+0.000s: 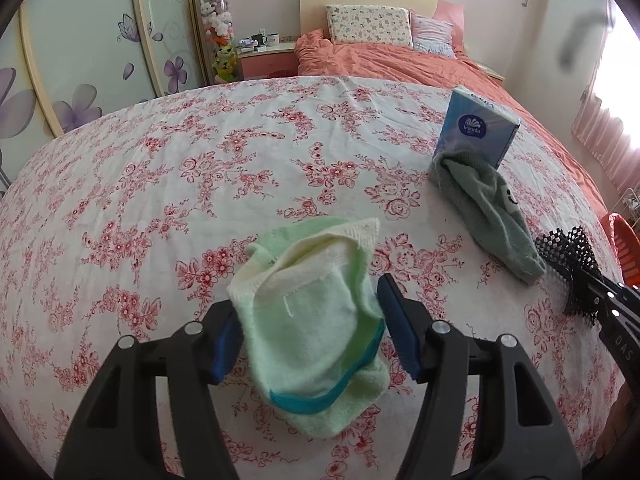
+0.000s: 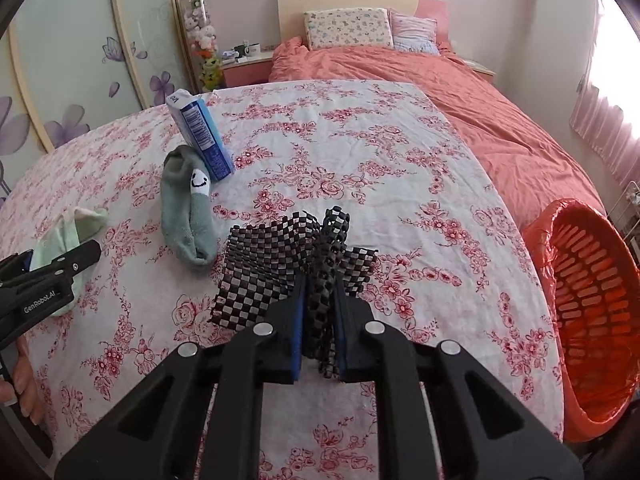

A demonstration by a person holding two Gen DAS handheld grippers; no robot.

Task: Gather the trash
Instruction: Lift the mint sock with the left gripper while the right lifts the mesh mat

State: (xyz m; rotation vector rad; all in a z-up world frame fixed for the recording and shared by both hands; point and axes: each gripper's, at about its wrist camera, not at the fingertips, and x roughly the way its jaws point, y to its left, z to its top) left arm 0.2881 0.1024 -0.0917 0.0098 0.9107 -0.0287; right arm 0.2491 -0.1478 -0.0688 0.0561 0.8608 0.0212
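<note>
Orange basket (image 2: pixel 592 312) cut by right edge; left finger pad behind pale-green sock (image 1: pixel 316 320)

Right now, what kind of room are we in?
Most likely a bedroom: there's a bed with an orange duvet and pillows, a nightstand beside it, and a wardrobe with purple flower doors.
</note>
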